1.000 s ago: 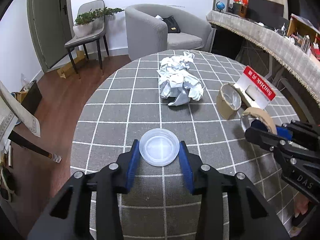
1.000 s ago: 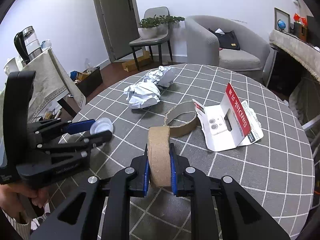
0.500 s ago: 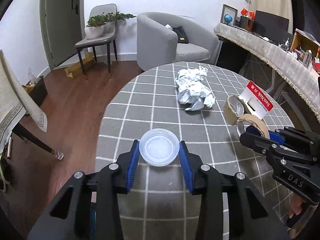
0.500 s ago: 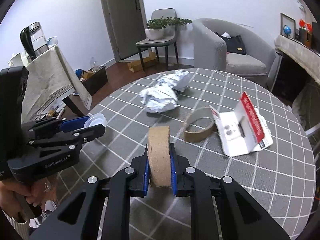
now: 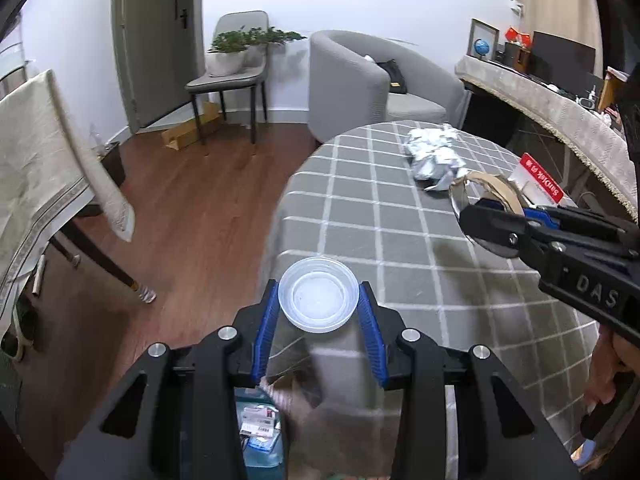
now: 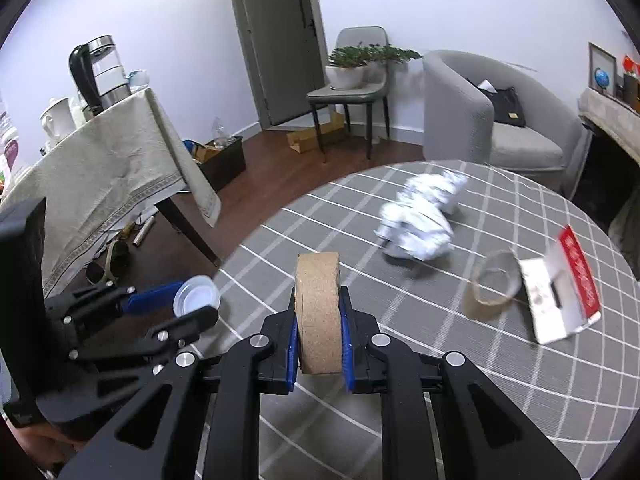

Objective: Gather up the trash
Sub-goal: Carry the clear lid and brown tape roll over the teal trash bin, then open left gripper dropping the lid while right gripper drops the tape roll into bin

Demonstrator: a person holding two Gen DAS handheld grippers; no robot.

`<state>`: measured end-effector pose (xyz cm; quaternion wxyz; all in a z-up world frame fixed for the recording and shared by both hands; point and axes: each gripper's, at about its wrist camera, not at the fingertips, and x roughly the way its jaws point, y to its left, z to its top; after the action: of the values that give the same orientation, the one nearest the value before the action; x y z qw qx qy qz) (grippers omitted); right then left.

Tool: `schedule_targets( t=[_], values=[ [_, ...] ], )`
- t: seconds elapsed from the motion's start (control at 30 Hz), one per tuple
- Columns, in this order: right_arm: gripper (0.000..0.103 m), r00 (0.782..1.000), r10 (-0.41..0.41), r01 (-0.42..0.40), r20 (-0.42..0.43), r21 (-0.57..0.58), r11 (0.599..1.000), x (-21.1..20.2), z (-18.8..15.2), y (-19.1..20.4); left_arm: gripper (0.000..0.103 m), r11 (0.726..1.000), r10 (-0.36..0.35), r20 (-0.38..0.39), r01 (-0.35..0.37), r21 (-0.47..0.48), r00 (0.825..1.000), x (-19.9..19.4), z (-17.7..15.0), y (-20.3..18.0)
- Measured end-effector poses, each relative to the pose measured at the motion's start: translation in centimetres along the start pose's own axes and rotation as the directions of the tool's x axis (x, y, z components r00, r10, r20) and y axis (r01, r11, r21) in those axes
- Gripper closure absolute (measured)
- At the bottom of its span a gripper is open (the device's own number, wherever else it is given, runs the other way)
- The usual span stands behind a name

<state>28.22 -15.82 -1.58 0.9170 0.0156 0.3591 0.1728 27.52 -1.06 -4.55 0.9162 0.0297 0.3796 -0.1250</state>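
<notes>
My left gripper (image 5: 319,286) is shut on a clear round plastic lid (image 5: 319,300), held flat over the near-left edge of the grey checked table (image 5: 380,216). My right gripper (image 6: 319,294) is shut on a brown cardboard tape roll (image 6: 319,312) standing on edge between the blue pads. Each gripper shows in the other's view: the right gripper (image 5: 476,208) at the right, the left gripper (image 6: 196,300) at the left with the lid (image 6: 197,295). On the table lie crumpled white paper (image 6: 420,216), an empty cardboard ring (image 6: 494,290) and a red-and-white card package (image 6: 560,292).
Below the left gripper, past the table edge, a blue container (image 5: 260,428) holds packaging scraps. A side table with a beige cloth (image 6: 100,168) and a kettle stands to the left. A grey armchair (image 5: 360,80) and a chair with a plant (image 5: 232,64) stand behind, on wood floor.
Both grippers have drawn back and to the left, away from the paper and the package. The left one now hangs over the table's edge. Both grips are unchanged.
</notes>
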Motion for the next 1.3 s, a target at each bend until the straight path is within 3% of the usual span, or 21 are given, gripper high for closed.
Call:
schedule_targets(
  t=[0.33,0.63,0.9,1.13,1.3],
  values=[
    [0.086,0.997,0.078,-0.079,-0.019,-0.041,0.996,1.4,1.1,5.1,0.061,0.992,0.07,-0.037,-0.074,-0.106,0.997,-1.0,-3.4,6.1],
    [0.086,0.985,0.152,-0.159,-0.082,-0.085,0.984,3.7,1.2,10.0,0.061,0.976,0.123,-0.165,-0.149,-0.156,0.979,1.0,-8.6,11.5],
    [0.086,0.97,0.197,-0.213,-0.145,-0.103,0.972,6.0,1.0,13.5,0.061,0.961,0.092,-0.261,-0.154,-0.228,0.961,3.2,-12.1,15.9],
    [0.086,0.95,0.232,-0.257,-0.208,-0.103,0.961,7.9,0.0,16.1,0.061,0.953,0.081,-0.35,-0.176,-0.248,0.933,4.8,-14.9,18.0],
    [0.086,0.934,0.254,-0.286,-0.25,-0.102,0.953,9.3,-0.6,17.8,0.061,0.948,0.073,-0.431,-0.197,-0.251,0.899,6.0,-17.1,19.1]
  ],
)
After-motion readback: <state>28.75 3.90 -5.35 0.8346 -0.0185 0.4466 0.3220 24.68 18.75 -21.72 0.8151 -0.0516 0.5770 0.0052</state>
